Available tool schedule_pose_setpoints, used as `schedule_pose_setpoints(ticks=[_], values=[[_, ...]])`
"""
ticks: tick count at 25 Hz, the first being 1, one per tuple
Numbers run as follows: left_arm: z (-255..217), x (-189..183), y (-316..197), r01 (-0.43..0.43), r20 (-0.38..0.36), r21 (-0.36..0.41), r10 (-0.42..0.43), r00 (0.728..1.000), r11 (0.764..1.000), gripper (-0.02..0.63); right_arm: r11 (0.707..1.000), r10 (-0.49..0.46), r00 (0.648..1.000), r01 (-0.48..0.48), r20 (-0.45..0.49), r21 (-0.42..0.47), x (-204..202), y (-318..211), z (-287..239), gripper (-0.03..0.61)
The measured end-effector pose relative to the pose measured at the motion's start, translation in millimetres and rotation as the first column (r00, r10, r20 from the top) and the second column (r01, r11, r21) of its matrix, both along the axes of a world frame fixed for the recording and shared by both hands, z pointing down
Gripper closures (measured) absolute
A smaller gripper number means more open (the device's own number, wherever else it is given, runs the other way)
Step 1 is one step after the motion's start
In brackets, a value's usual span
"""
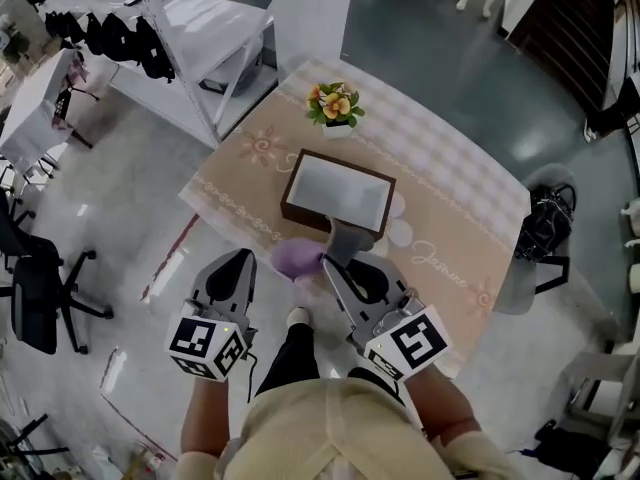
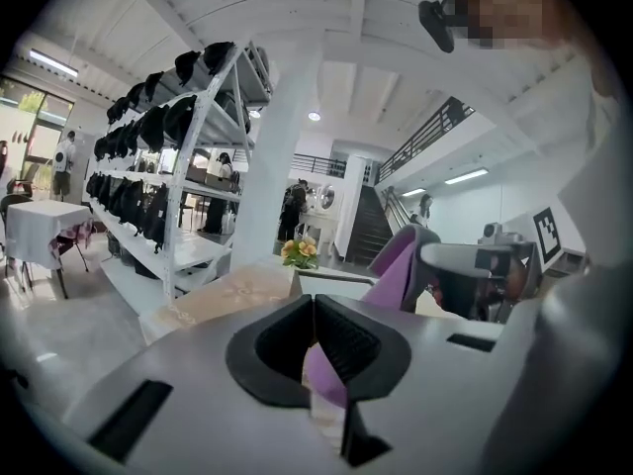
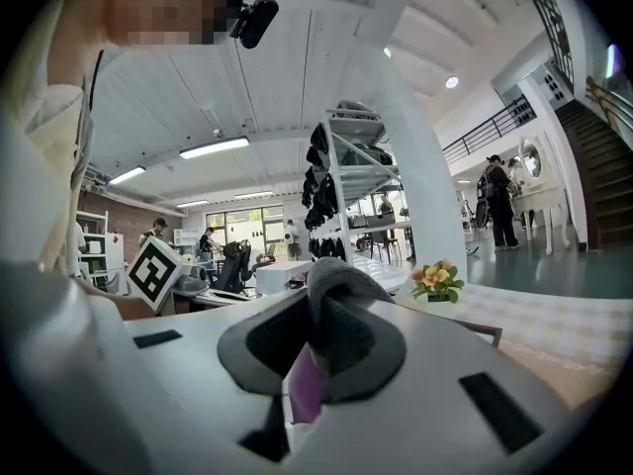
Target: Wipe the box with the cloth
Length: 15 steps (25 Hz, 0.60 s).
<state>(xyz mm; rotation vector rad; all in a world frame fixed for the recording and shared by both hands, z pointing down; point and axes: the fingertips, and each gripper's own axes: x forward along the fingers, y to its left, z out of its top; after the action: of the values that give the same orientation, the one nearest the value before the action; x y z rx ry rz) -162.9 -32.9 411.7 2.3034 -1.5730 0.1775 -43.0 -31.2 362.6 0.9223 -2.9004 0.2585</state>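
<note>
The box (image 1: 337, 193), brown-rimmed with a pale inside, lies in the middle of the table (image 1: 460, 228). A purple cloth (image 1: 296, 259) hangs at the table's near edge, just in front of the box. My right gripper (image 1: 335, 251) is shut on the cloth, and a grey fold of it drapes over the jaws (image 3: 336, 280). In the left gripper view the cloth (image 2: 401, 263) shows purple beside the right gripper. My left gripper (image 1: 242, 258) hovers to the cloth's left, off the table edge. Its jaws (image 2: 315, 334) are pressed together, apart from the cloth.
A pot of orange flowers (image 1: 335, 103) stands behind the box. A white shelf rack (image 1: 200, 38) with dark bags rises at the far left. A black office chair (image 1: 40, 288) is at the left, and a chair with a black bag (image 1: 545, 223) at the right.
</note>
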Motion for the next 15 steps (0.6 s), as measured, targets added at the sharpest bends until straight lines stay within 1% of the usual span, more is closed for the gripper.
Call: schedule_pose_setpoints(ticks=[7, 9, 11, 13, 15], values=[[9, -13, -21, -0.035, -0.016, -0.017, 0.034, 0.999, 0.999, 0.591, 0.998, 0.058, 0.998, -0.057, -0.015, 0.023, -28, -33, 11, 0.54], [11, -14, -26, -0.048, -0.02, -0.022, 0.047, 0.999, 0.999, 0.591, 0.996, 0.09, 0.995, -0.089, -0.031, 0.033, -34, -42, 19, 0.54], [14, -14, -29, -0.062, -0.025, -0.028, 0.061, 0.998, 0.998, 0.591, 0.99, 0.126, 0.991, -0.123, -0.053, 0.064, -40, -51, 26, 0.54], [19, -16, -32, -0.072, -0.032, -0.039, 0.071, 0.997, 0.997, 0.591, 0.984, 0.151, 0.983, -0.139, -0.1, 0.114, -51, -58, 33, 0.54], [24, -18, -33, -0.079, -0.039, -0.051, 0.077, 0.996, 0.996, 0.59, 0.98, 0.161, 0.967, -0.133, -0.195, 0.149, -61, -63, 47, 0.54]])
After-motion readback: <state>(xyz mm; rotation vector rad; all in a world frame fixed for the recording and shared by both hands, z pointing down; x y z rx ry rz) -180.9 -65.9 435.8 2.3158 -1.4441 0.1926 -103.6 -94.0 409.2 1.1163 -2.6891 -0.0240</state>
